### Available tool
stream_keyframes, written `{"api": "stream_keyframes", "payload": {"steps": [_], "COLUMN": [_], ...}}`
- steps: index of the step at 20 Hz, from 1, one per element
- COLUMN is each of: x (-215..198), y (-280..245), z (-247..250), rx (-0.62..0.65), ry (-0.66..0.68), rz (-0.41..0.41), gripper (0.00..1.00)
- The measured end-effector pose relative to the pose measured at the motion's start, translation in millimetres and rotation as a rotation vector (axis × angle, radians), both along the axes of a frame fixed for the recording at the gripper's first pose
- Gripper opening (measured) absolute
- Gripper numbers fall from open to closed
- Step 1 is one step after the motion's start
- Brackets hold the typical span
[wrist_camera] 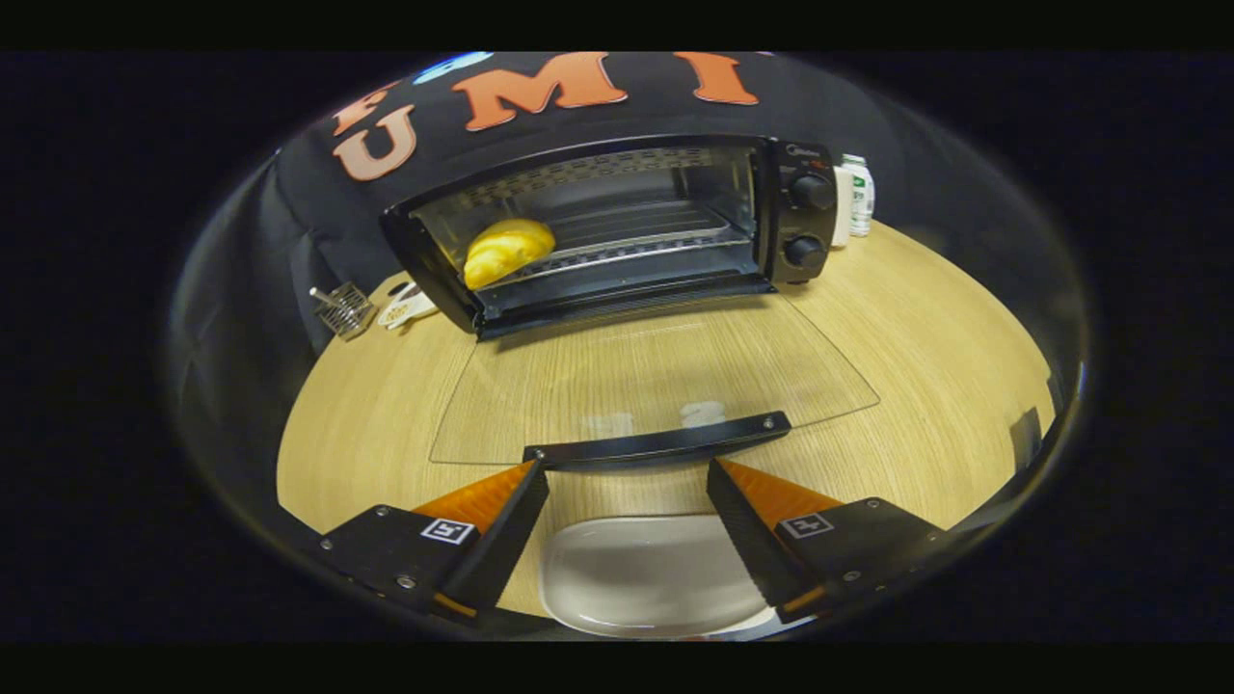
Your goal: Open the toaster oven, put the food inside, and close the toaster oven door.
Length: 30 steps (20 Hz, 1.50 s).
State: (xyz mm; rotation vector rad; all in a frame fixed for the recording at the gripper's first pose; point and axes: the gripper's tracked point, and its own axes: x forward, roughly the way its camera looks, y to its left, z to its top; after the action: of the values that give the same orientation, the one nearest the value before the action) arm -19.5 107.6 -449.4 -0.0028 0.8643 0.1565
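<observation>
Nearest the camera sits a pale, shallow plate (648,576) on the wooden table (925,366), its rim lying between and just below the two fingers. Nothing rests on the part of the plate that shows. The gripper (628,469) is spread wide, its fingers well apart and pinching nothing; the plate and a strip of table show through the gap between them.

Just ahead of the fingertips lies the dark handle bar (658,442) of the toaster oven door (656,371). That glass door is folded all the way down, lying flat over the table with the wood grain visible through it. The left fingertip comes very close to the handle's left end; whether it touches cannot be told. The right fingertip stands a little apart from the handle.

Beyond the door stands the toaster oven (617,231), its cavity open toward the gripper. The food, a golden bread roll (507,250), lies inside on the wire rack (636,236), toward the left side of the cavity. Two round knobs (808,220) sit one above the other on the oven's right panel.

Left of the oven, on the table, are a small wire holder (343,308) and a small pale item too blurred to name. Right of the oven, against the booth wall, stands a white container with green markings (856,196).
</observation>
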Motion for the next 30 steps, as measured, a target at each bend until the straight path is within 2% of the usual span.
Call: {"api": "stream_keyframes", "payload": {"steps": [4, 9, 16, 25, 30], "x": [0, 3, 11, 44, 64], "y": [-8, -8, -2, 17, 23], "z": [-14, -11, 31, 84, 107], "rx": [-0.100, -0.070, -0.011, 0.055, 0.032], "ry": [0.013, 0.025, -0.038, -0.101, -0.139], "rz": [0.063, 0.050, 0.059, 0.046, 0.057], "gripper": [0.99, 0.99, 0.99, 0.99, 0.99]}}
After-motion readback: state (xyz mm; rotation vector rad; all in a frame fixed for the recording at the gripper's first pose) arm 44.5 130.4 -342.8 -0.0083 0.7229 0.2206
